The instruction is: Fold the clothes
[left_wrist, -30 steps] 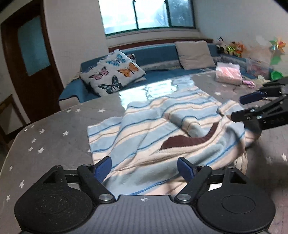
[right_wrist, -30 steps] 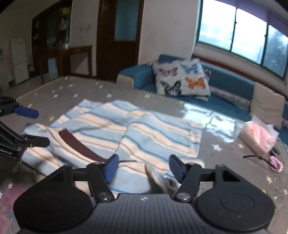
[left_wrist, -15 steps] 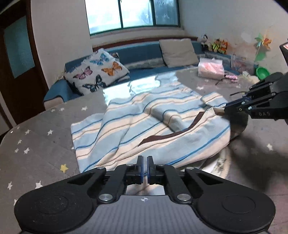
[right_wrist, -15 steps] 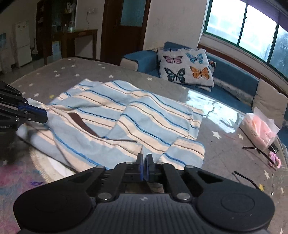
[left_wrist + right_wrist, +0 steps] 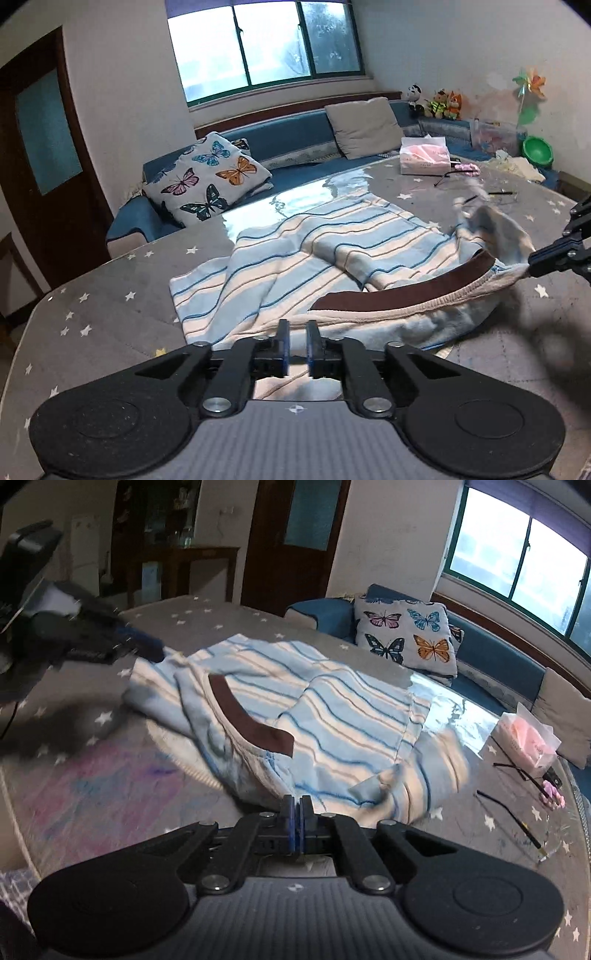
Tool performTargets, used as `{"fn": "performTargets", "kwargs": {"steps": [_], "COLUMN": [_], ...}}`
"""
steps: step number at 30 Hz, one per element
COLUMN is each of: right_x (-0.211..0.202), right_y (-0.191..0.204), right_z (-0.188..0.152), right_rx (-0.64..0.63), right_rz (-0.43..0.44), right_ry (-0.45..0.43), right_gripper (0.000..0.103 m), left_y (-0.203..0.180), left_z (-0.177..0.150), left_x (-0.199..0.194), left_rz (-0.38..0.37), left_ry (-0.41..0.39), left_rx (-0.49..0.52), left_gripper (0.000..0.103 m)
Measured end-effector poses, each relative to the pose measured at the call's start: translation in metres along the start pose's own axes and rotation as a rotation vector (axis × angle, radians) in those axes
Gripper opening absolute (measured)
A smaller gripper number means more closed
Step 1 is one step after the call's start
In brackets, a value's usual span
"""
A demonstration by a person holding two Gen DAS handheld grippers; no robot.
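Both grippers grasp the striped garment at its brown-trimmed edge.

The left gripper, its jaws just eased slightly apart, pinches the striped garment hem; the right gripper is clenched on the opposite end, the cloth spread ahead on the starred worktop.

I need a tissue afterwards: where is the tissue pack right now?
The tissue pack lies at the table's far edge in the left wrist view, right of the striped garment, below the grey cushion, with black glasses just in front.
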State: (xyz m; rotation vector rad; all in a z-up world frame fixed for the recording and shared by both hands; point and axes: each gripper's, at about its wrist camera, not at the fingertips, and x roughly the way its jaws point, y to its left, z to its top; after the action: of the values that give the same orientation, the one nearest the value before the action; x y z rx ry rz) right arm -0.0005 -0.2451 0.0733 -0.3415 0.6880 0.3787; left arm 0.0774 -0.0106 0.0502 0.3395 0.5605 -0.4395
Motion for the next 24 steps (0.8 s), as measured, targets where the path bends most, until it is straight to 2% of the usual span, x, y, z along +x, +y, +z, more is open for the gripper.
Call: {"fn": "performTargets", "kwargs": {"steps": [1, 4, 7, 10, 15, 19, 21, 24], "right_x": [0.0, 0.002, 0.006, 0.012, 0.031, 0.045, 0.047, 0.047], "right_y": [0.001, 0.002, 0.003, 0.005, 0.007, 0.005, 0.002, 0.004], "right_z": [0.0, -0.001, 0.001, 0.003, -0.002, -0.003, -0.001, 0.003], "right_rx": [-0.002, 0.001, 0.009, 0.008, 0.048, 0.087, 0.109, 0.116], "right_rz": [0.008, 0.017, 0.028, 0.035, 0.081, 0.082, 0.099, 0.11], "right_ry": [0.008, 0.007, -0.003, -0.011, 0.012, 0.022, 0.014, -0.002], "right_gripper": [0.002, 0.006, 0.02, 0.037, 0.037, 0.035, 0.028, 0.018], "left_y": [-0.001, -0.007, -0.008, -0.005, 0.015, 0.034, 0.042, 0.055], "left_z": [0.0, -0.002, -0.002, -0.005, -0.015, -0.02, -0.021, -0.023], "left_x": [0.003, 0.008, 0.014, 0.021, 0.033, 0.04, 0.042, 0.044], "left_rz": [0.0, 0.024, 0.025, 0.052, 0.096, 0.134, 0.149, 0.111], "left_ry": [0.003, -0.004, -0.001, 0.007, 0.058, 0.081, 0.085, 0.098], "left_rx": [0.012, 0.071, 0.107, 0.127, 0.076, 0.003, -0.031, -0.108], "left_gripper": [0.035, 0.041, 0.051, 0.055, 0.055, 0.055, 0.055, 0.055]}}
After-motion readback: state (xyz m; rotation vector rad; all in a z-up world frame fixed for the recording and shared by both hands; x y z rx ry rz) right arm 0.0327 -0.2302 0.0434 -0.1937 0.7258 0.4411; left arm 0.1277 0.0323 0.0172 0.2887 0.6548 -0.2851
